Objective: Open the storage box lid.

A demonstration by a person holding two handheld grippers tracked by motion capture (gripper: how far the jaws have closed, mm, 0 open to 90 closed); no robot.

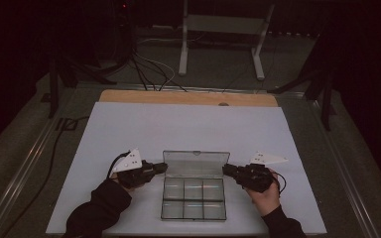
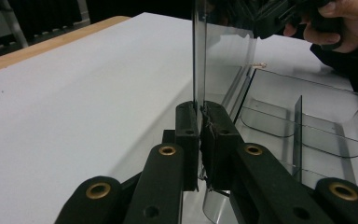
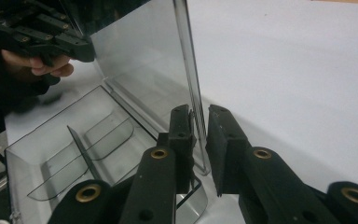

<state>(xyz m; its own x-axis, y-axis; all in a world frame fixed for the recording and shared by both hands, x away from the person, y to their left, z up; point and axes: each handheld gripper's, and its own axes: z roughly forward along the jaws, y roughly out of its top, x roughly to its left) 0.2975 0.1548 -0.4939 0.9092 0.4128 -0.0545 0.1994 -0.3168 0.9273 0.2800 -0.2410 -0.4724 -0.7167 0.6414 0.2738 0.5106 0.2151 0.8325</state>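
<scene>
A clear plastic box (image 1: 194, 198) with six compartments sits at the near middle of the white worktop (image 1: 129, 129), its lid (image 1: 196, 164) standing open and upright at the far edge of the tray. Thin see-through dividers (image 2: 298, 135) split the tray into two rows of three.

The left tool (image 1: 161, 168) meets the lid at its left edge. In the left gripper view its jaws are pressed together on the lid's thin wall (image 2: 199, 56), which rises straight up between the pads. The left hand (image 1: 129, 179) holds this tool just beside the box.

The right tool (image 1: 226, 170) reaches the lid's right edge. In the right gripper view the lid's edge (image 3: 189, 70) stands between its jaws: the left pad lies against it, while a narrow gap shows before the right pad (image 3: 221, 135), so the grip is not fully closed. The right hand (image 1: 265, 196) rests on the worktop near the box's right side.
</scene>
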